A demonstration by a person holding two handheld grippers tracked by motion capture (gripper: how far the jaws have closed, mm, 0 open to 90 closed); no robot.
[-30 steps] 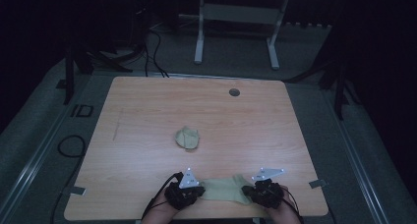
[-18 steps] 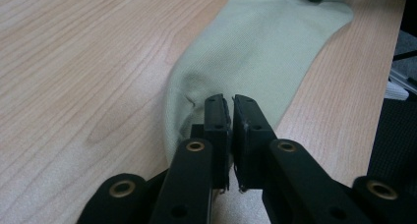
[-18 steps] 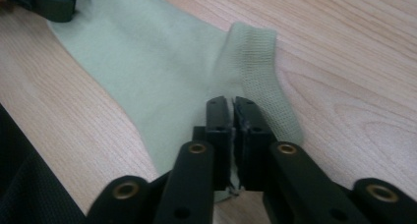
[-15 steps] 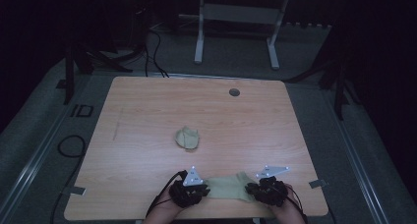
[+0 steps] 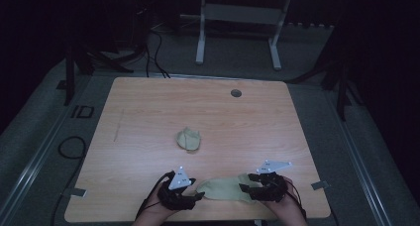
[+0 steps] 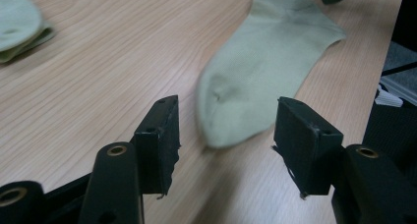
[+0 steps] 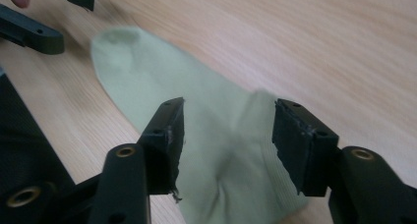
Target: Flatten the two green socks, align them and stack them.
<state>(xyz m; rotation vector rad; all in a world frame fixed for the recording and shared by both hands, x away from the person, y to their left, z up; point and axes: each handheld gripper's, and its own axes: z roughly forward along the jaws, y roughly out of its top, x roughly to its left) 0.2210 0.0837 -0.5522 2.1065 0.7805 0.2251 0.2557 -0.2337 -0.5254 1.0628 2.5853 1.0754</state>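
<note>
A pale green sock (image 5: 225,190) lies flat along the table's front edge. My left gripper (image 5: 197,197) sits at its toe end and my right gripper (image 5: 244,188) at its cuff end, the two facing each other. Both pairs of jaws have just been opening. In the left gripper view the toe of the sock (image 6: 265,71) rests on the wood between and ahead of the open left gripper (image 6: 226,121), untouched. In the right gripper view the cuff of the sock (image 7: 162,81) lies under the open right gripper (image 7: 228,121), not pinched.
A second pale green sock, folded into a bundle (image 5: 188,139), sits mid-table and also appears as the bundle (image 6: 19,22). The wooden table (image 5: 148,107) has a round cable hole (image 5: 236,93) at the back. Cables and a metal stand are on the dark floor beyond.
Both grippers' jaws went from shut on the sock's ends to open, leaving the sock flat on the table. The left gripper drew back slightly to the left.
</note>
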